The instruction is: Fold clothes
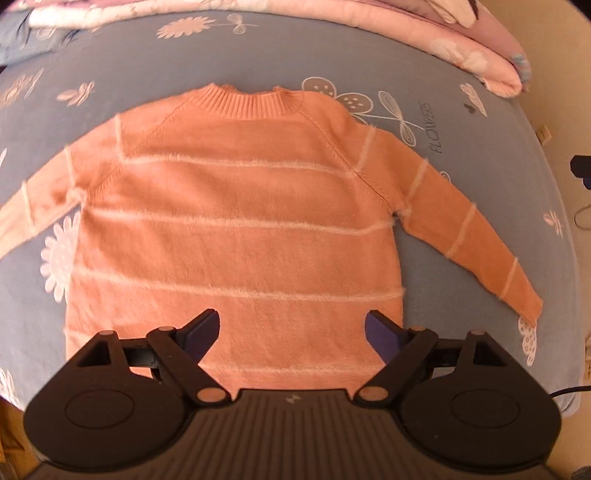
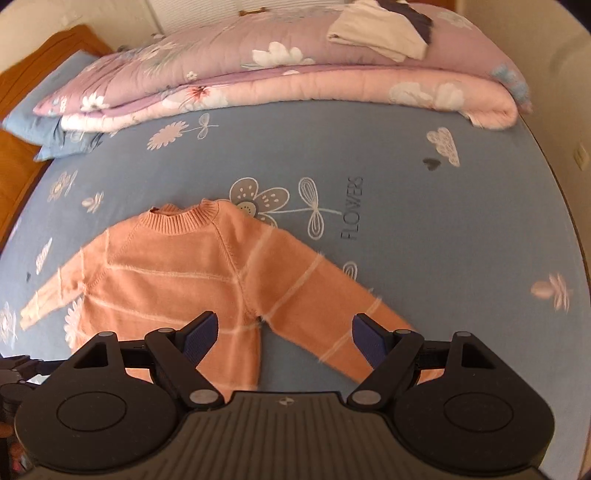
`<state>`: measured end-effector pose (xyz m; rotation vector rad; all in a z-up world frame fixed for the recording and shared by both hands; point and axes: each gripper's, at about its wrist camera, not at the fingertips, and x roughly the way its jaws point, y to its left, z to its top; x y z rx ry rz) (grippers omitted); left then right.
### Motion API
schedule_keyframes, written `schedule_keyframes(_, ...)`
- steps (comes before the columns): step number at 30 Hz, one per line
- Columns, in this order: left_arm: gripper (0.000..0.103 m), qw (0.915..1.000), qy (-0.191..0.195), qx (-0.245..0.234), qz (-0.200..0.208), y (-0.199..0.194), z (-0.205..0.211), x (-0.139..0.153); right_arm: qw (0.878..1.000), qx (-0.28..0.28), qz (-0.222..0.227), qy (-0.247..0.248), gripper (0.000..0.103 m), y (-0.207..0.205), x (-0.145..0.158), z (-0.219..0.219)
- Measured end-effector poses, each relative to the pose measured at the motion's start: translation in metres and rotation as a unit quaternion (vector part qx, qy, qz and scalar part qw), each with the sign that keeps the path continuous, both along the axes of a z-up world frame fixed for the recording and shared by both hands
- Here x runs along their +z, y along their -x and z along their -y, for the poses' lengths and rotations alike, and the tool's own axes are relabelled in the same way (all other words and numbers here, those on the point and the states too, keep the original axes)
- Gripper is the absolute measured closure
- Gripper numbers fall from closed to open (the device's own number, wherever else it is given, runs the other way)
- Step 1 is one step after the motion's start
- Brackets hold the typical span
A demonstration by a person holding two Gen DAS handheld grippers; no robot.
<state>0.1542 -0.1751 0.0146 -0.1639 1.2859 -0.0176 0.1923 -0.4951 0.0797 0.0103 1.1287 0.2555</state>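
Note:
An orange sweater [image 1: 236,206] with thin pale stripes lies flat on the blue flowered bedsheet [image 1: 480,206], collar away from me and both sleeves spread outward. My left gripper [image 1: 291,332] hovers above the sweater's lower hem, open, with nothing between its blue pads. In the right wrist view the same sweater [image 2: 166,280] sits lower left, its right sleeve [image 2: 332,295] slanting down toward the camera. The right gripper [image 2: 282,338] hangs open above the sleeve and the armpit area, holding nothing.
A folded pink and lilac quilt [image 2: 280,81] lies across the far side of the bed, with pale folded clothes [image 2: 380,33] on top. A blue pillow [image 2: 48,122] and a wooden headboard [image 2: 22,74] are at far left. The other gripper's dark body [image 2: 18,373] shows at the lower left.

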Motion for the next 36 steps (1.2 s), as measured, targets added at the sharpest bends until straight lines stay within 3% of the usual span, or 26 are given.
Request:
schedule_keyframes(5, 0.017, 0.9993, 0.013, 0.034, -0.007, 0.032, 0.015, -0.015, 0.995, 0.059, -0.033, 0.078, 0.02, -0.048, -0.033, -0.007)
schedule_keyframes(8, 0.017, 0.9993, 0.008, 0.036, 0.005, 0.051, 0.022, -0.024, 0.989, 0.089, -0.063, 0.098, 0.02, -0.055, -0.058, -0.02)
schedule_keyframes(11, 0.017, 0.9976, 0.014, 0.067, 0.009, 0.079, 0.021, -0.031, 0.981, 0.131, -0.083, 0.119, 0.021, -0.054, -0.08, -0.038)
schedule_keyframes(15, 0.017, 0.9927, 0.042, 0.111, 0.018, 0.117, 0.011, -0.037, 0.972, 0.164, -0.103, 0.134, 0.022, -0.054, -0.09, -0.046)
schedule_keyframes(17, 0.017, 0.9914, 0.029, 0.127, 0.014, 0.125, 0.008, -0.046, 0.969, 0.172, -0.121, 0.132, 0.021, -0.059, -0.097, -0.042)
schedule_keyframes(26, 0.017, 0.9911, 0.019, 0.117, 0.06, 0.11, 0.024, -0.093, 0.965, 0.19, -0.124, 0.131, 0.022, -0.076, -0.148, -0.014)
schedule_keyframes(29, 0.017, 0.9908, 0.017, 0.117, 0.067, 0.096, 0.037, -0.118, 0.966, 0.191, -0.124, 0.122, 0.033, -0.09, -0.172, -0.003)
schedule_keyframes(32, 0.017, 0.9897, 0.015, 0.12, 0.076, 0.083, 0.053, -0.136, 0.969, 0.187, -0.127, 0.097, 0.051, -0.105, -0.191, 0.014)
schedule_keyframes(36, 0.017, 0.9887, 0.022, 0.133, 0.066, 0.067, 0.072, -0.15, 0.972, 0.188, -0.126, 0.066, 0.052, -0.122, -0.212, 0.04)
